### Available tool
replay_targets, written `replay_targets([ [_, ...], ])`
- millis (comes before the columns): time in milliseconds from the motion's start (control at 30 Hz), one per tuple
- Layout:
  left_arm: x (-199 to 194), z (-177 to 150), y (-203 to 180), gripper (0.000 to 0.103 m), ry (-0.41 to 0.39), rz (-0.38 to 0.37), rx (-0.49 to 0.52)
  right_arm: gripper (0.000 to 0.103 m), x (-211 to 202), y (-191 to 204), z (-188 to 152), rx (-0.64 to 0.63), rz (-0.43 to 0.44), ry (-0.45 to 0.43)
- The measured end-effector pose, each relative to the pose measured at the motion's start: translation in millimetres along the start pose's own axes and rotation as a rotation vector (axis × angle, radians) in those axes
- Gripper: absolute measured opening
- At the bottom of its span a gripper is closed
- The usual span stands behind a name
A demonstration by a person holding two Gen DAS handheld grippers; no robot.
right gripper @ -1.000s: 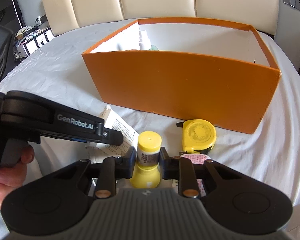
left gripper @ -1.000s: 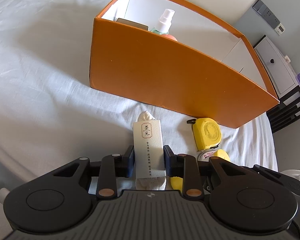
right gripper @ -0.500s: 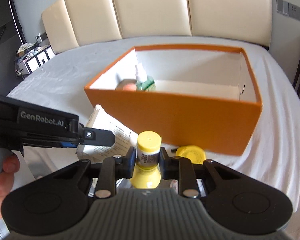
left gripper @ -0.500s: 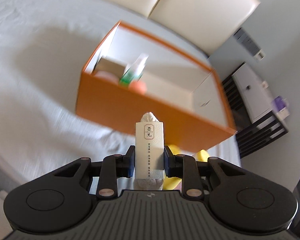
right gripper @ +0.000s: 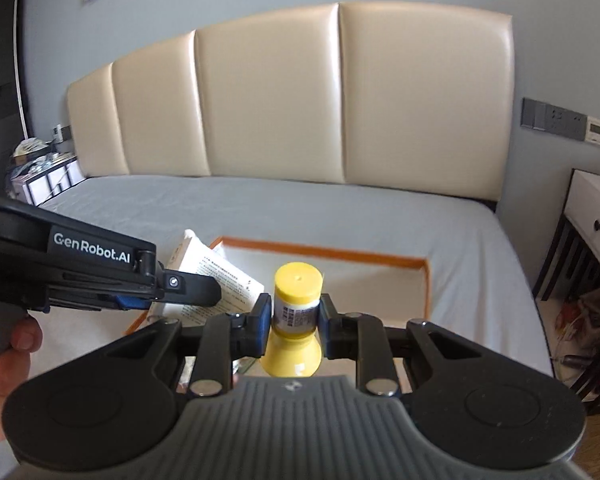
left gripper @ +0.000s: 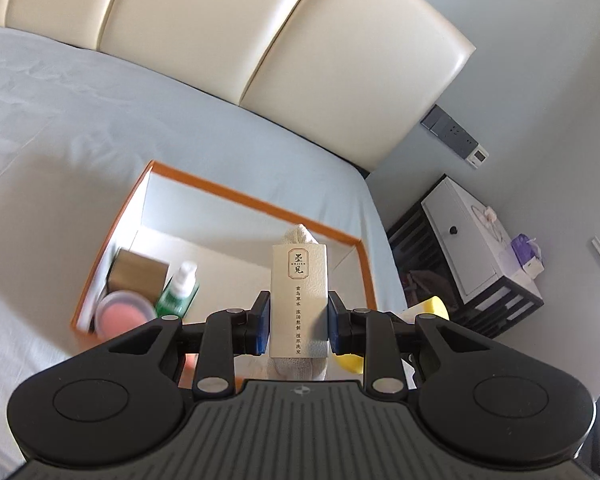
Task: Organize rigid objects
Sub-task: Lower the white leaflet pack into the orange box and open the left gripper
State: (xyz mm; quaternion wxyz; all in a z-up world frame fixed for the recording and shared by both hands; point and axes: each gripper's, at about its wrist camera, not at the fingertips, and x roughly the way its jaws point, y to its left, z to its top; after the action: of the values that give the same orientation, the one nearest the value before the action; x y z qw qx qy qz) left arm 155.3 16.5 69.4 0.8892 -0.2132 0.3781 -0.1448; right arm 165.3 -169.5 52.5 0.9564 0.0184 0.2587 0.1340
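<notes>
I read the left gripper [left gripper: 299, 322] at lower centre of its frame, jaws pinching the white paper-sleeved packet [left gripper: 299, 300] upright between the blue pads. The right gripper [right gripper: 293, 316] clamps the yellow-capped bottle [right gripper: 297, 300] by its labelled middle, cap pointing up-frame. In the right view, my left hand [right gripper: 4, 356] grips the handle at the left edge (only partly visible). Beyond both loads, mid-frame, sits the orange box [left gripper: 260, 204]; its lower-left corner holds a spray bottle [left gripper: 179, 290], a pink-lidded jar [left gripper: 124, 314] and a brown carton [left gripper: 140, 274]. The box rests on the grey bed sheet [left gripper: 80, 120], with the cream headboard [right gripper: 300, 100] across the upper frame.
</notes>
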Motion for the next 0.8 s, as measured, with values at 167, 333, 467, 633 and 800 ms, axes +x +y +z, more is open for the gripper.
replay_targets([
  [167, 35, 17, 2, 0.031, 0.026, 0.006, -0.013, 0.023, 29, -13, 13, 0.005, -0.042, 0.012],
  [333, 82, 26, 19, 0.031, 0.129, 0.02, -0.032, 0.023, 68, -24, 17, 0.001, -0.051, 0.061],
  [467, 110, 27, 25, 0.031, 0.17, 0.052, -0.038, 0.023, 93, -40, 17, 0.038, -0.013, 0.093],
  [633, 142, 23, 27, 0.031, 0.227, 0.086, -0.044, 0.023, 119, -56, 10, 0.072, -0.003, 0.144],
  [800, 162, 13, 27, 0.031, 0.274, 0.122, -0.045, 0.023, 134, -67, 4, 0.099, 0.01, 0.169],
])
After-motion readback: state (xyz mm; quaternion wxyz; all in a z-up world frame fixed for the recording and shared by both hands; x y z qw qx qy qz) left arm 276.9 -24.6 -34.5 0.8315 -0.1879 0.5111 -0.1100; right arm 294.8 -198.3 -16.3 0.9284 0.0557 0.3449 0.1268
